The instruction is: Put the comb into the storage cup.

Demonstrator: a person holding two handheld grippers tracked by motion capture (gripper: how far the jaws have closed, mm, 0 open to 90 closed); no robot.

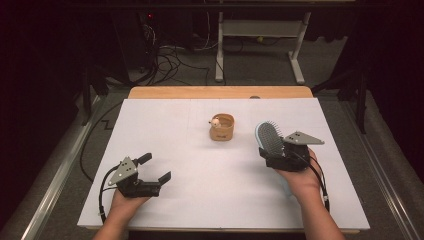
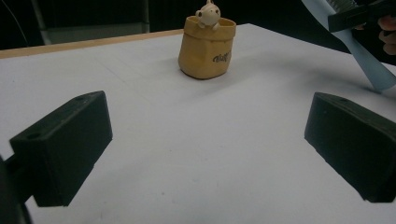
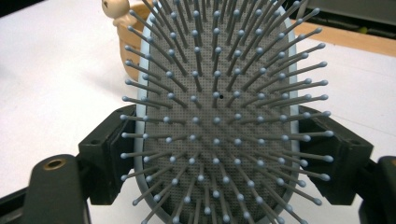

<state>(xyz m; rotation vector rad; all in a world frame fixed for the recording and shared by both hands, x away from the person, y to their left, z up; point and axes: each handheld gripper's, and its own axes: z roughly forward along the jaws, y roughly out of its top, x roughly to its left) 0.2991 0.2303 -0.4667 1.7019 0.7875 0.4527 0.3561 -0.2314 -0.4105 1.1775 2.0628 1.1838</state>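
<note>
Big white table [image 1: 200,200] first. On its right side the right gripper [image 1: 272,152] has the blue hairbrush [image 1: 269,136] clamped by both edges of its head, bristles up, handle angled down toward the table. The left gripper [image 1: 156,169] sits wide apart, holding nothing. Little tan cup [image 1: 222,127] sits mid-table.

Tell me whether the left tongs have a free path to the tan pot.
Probably yes. The left tongs stand open and empty, and bare white table lies between them and the pot. The hairbrush sits off to the right, held in the right tongs.
</note>
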